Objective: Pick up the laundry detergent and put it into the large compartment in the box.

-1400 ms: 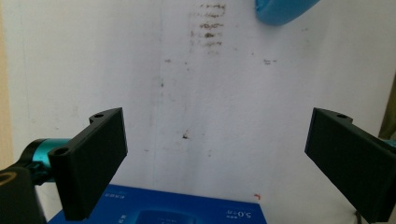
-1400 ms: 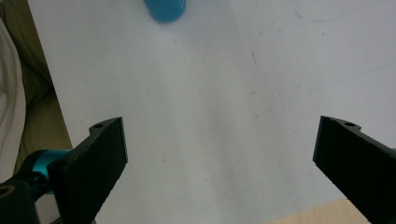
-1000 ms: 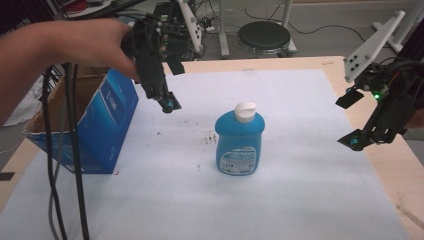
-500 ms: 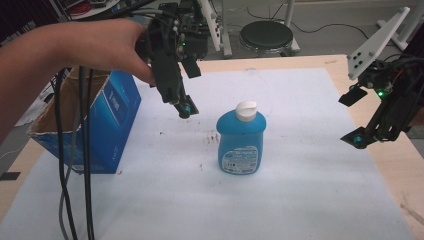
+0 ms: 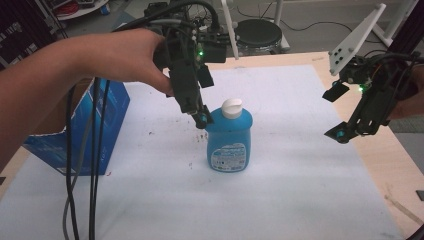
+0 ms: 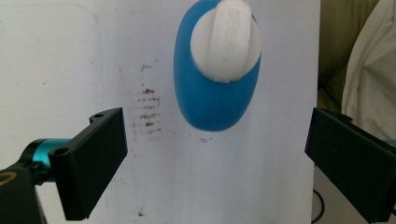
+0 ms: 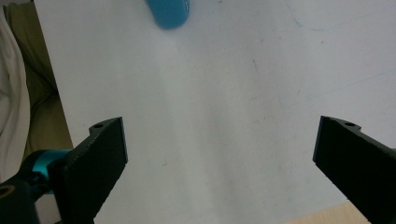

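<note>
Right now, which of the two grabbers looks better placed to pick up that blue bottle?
Probably the left. The left gripper hangs right beside the blue bottle, jaws wide open above its white cap. The right gripper hovers open near the table's far edge, well away from the bottle.

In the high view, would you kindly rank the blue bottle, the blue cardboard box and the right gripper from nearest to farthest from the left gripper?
1. Blue bottle, just beside the left gripper.
2. Blue cardboard box, at the table's left edge.
3. Right gripper, far right.
</note>
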The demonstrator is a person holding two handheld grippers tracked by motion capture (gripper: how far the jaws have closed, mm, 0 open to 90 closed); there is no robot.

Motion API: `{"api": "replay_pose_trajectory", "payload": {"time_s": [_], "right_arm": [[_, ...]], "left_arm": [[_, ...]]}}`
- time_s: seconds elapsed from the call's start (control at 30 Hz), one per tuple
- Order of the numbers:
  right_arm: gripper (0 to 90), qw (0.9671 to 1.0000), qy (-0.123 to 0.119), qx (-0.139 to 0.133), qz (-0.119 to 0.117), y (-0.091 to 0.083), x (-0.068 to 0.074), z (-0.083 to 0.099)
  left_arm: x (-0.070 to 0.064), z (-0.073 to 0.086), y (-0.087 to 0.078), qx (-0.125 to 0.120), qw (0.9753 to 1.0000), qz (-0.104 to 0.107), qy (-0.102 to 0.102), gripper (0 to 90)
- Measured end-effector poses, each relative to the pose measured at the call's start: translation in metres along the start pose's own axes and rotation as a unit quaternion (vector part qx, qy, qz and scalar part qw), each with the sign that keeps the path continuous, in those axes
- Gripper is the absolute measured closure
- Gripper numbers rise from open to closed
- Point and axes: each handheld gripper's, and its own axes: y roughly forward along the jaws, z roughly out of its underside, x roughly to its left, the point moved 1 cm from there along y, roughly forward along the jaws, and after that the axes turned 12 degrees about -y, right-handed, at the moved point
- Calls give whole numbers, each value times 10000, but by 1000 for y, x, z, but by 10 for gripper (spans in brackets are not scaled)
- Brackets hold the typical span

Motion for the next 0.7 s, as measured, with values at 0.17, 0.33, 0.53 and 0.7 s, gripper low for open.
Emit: {"api": "replay_pose_trajectory", "payload": {"time_s": [0.17, 0.33, 0.53, 0.7], "right_arm": [[20, 10000, 0, -10, -4, 0, 0, 0], [20, 10000, 12, -8, 6, 0, 0, 1], [20, 10000, 11, -48, 24, -1, -1, 2], [20, 10000, 17, -45, 25, -1, -1, 2]], "left_arm": [[-2, -7, 7, 70, 10000, 19, 38, 56], [-5, -14, 14, 110, 9999, 30, 64, 57], [-5, -18, 22, 162, 9998, 49, 57, 57], [-4, -21, 29, 140, 9999, 41, 41, 56]]}}
